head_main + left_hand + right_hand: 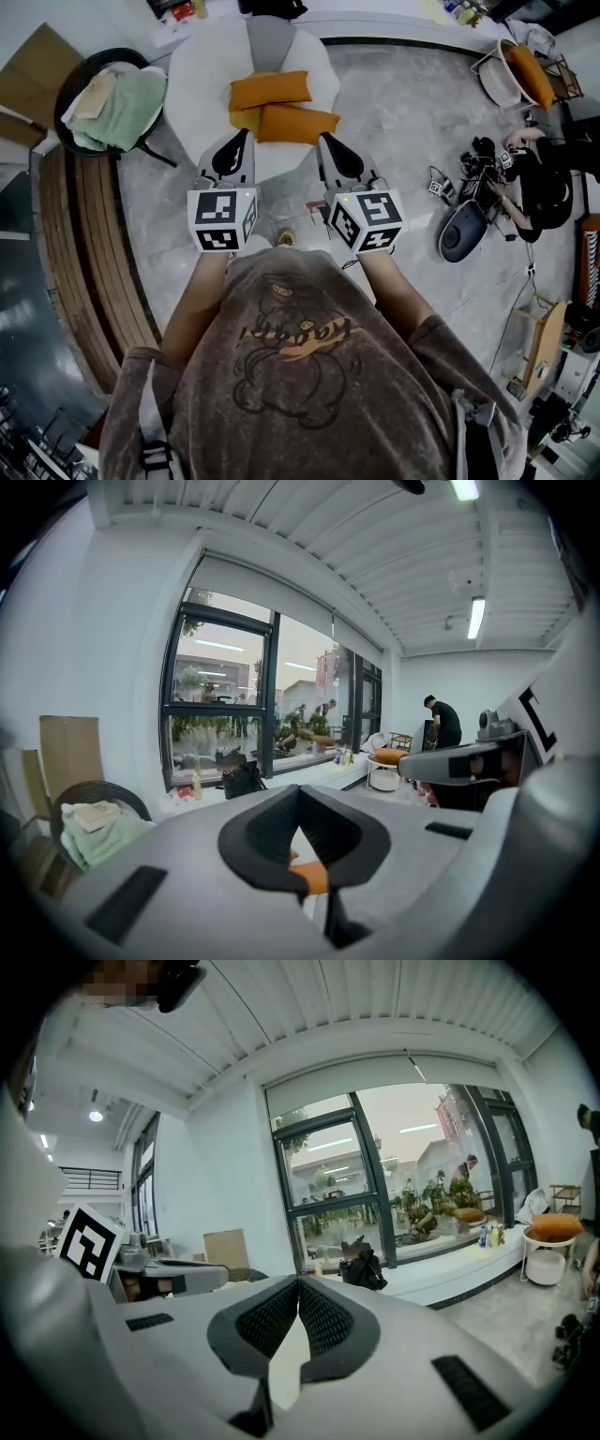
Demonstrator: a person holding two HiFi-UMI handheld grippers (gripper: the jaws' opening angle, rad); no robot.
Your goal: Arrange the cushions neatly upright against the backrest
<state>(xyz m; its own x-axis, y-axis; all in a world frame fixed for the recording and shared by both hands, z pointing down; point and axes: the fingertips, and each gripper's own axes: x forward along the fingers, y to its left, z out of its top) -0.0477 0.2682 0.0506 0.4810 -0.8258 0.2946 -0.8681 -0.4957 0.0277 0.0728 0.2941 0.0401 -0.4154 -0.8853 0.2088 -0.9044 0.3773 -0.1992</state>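
The left gripper (pixel 240 141) and the right gripper (pixel 330 142), grey with ribbed black pads, each have their jaws pressed together on nothing. Just ahead of their tips, two plump orange fabric cushions (pixel 272 91) lie flat, overlapping askew, on the rounded white upholstered chair (pixel 197 84), in front of its grey backrest (pixel 270 39).

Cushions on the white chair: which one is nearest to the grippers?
The front orange cushion, lying flat just ahead of the right gripper. The back orange cushion lies behind it, nearer the backrest.
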